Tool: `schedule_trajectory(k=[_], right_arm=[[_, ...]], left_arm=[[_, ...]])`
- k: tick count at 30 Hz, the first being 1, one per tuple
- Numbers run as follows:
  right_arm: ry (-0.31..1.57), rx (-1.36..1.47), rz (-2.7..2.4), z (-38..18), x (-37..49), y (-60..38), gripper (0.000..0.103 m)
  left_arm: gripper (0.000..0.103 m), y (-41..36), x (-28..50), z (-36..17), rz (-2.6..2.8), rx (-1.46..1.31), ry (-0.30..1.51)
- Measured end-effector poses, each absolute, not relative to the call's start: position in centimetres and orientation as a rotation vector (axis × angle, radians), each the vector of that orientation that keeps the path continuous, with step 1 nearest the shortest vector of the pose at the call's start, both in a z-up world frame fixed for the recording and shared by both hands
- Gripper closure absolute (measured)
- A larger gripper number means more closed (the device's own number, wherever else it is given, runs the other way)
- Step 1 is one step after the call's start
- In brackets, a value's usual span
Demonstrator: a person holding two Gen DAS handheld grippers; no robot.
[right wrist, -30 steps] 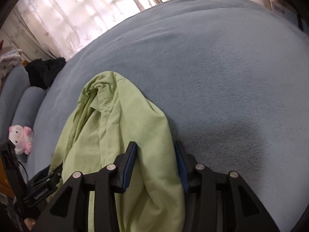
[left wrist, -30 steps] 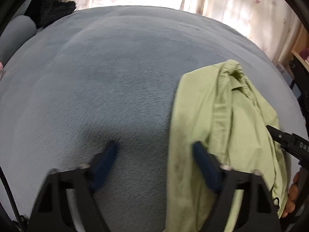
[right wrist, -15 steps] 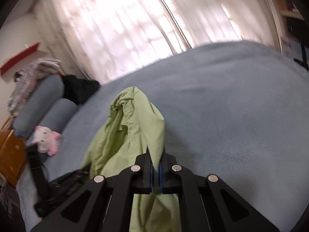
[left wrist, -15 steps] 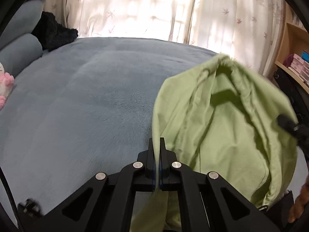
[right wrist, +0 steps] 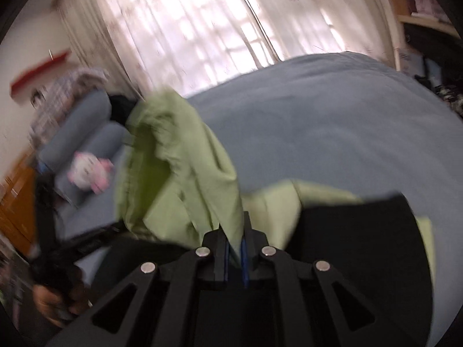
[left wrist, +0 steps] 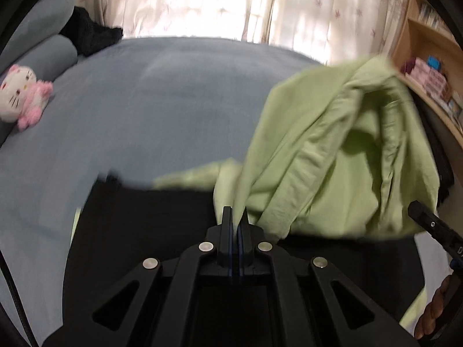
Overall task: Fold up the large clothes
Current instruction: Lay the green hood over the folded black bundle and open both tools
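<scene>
The left gripper (left wrist: 235, 217) is pinching an edge of the light green shirt (left wrist: 341, 156), its fingers pressed together on the cloth. The right gripper (right wrist: 235, 231) is also pinching the shirt (right wrist: 185, 173), its fingers just beginning to ease apart with fabric between them. The shirt is hanging bunched above the blue-grey bed (left wrist: 162, 95), toward two o'clock in the left view and eleven o'clock in the right. A white-and-pink plush cat (left wrist: 21, 97) is lying at nine o'clock beside grey pillows (left wrist: 55, 55).
</scene>
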State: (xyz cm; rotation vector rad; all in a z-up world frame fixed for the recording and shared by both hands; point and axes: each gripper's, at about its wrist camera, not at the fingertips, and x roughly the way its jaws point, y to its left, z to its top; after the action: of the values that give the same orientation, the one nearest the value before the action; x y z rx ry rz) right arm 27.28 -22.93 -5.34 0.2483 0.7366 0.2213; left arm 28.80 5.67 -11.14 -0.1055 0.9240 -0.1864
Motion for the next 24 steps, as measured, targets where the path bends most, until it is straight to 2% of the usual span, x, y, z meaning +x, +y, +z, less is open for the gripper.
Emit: schedule_trajectory(k=[4, 9, 17, 22, 24], right_arm=[[0.859, 0.16, 0.12, -7.6, 23.4, -22.2, 0.092], [0.912, 0.276, 0.105, -7.5, 19.5, -23.9, 0.089], [0.88, 0.311, 0.125, -4.0, 15.0, -24.0, 0.089], [0.865, 0.256, 0.158, -1.4, 12.3, -22.4, 0.087], [0.865, 0.227, 0.171, -0.7, 11.1, -21.7, 0.075]], left_arm=[[0.102, 6.0, 25.1, -12.8, -0.17, -0.079, 1.007], [0.102, 9.3, 21.0, -13.8, -0.147, -0.145, 1.105], [0.099, 10.9, 16.8, -10.0, -0.14, -0.142, 1.11], [0.09, 10.4, 14.7, -6.4, -0.171, -0.139, 1.082], [0.082, 10.0, 14.0, -5.4, -0.187, -0.133, 1.077]])
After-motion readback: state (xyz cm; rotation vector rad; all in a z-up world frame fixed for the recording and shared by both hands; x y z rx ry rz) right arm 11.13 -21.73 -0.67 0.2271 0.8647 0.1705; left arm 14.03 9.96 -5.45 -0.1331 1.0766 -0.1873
